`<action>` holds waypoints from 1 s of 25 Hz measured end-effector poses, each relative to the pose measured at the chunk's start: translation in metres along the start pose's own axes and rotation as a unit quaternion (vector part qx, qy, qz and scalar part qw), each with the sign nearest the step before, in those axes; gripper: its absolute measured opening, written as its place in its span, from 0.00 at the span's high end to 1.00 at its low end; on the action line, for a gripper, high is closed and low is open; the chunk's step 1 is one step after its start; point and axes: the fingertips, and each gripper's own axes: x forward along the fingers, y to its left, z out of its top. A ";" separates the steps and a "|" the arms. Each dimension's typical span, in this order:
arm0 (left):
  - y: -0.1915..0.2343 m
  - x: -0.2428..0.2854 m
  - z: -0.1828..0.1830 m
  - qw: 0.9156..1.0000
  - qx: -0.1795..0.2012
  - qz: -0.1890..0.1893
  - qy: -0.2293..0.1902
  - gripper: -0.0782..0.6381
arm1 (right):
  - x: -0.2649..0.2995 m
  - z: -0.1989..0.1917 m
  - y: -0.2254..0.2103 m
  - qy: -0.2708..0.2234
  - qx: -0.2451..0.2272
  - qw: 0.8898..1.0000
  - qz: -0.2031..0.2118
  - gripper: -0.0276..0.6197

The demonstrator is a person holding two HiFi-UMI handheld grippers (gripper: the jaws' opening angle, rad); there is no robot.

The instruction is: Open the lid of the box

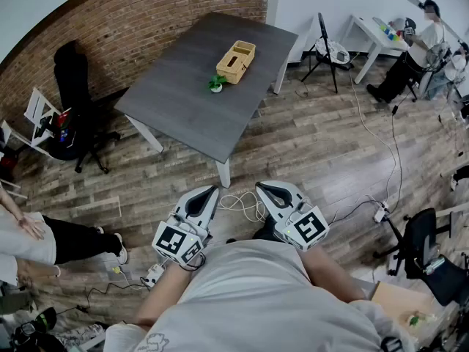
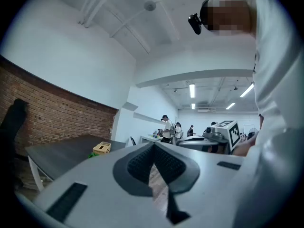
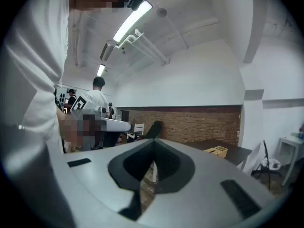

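Across the wood floor, well ahead of the person, a dark grey table is standing beside a brick wall. Both claws are hovering close to the person's chest, well apart from the table: left gripper and right gripper, each with jaws pressing together on nothing. The box is sitting on the table's far half, lid lying down. A small green plant is standing just beside its near end.
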 end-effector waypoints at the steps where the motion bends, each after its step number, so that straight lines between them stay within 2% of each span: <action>1: 0.002 0.004 0.000 1.000 0.001 -0.001 0.000 0.88 | 0.001 -0.001 -0.004 0.001 -0.001 1.000 0.000 0.95; 15: 0.007 0.072 -0.011 1.000 -0.008 -0.004 0.021 0.88 | -0.003 -0.004 -0.067 -0.014 0.013 1.000 0.006 0.95; 25: 0.011 0.161 -0.024 0.999 -0.016 -0.012 0.028 0.88 | -0.009 -0.025 -0.154 -0.014 0.036 0.999 -0.006 0.95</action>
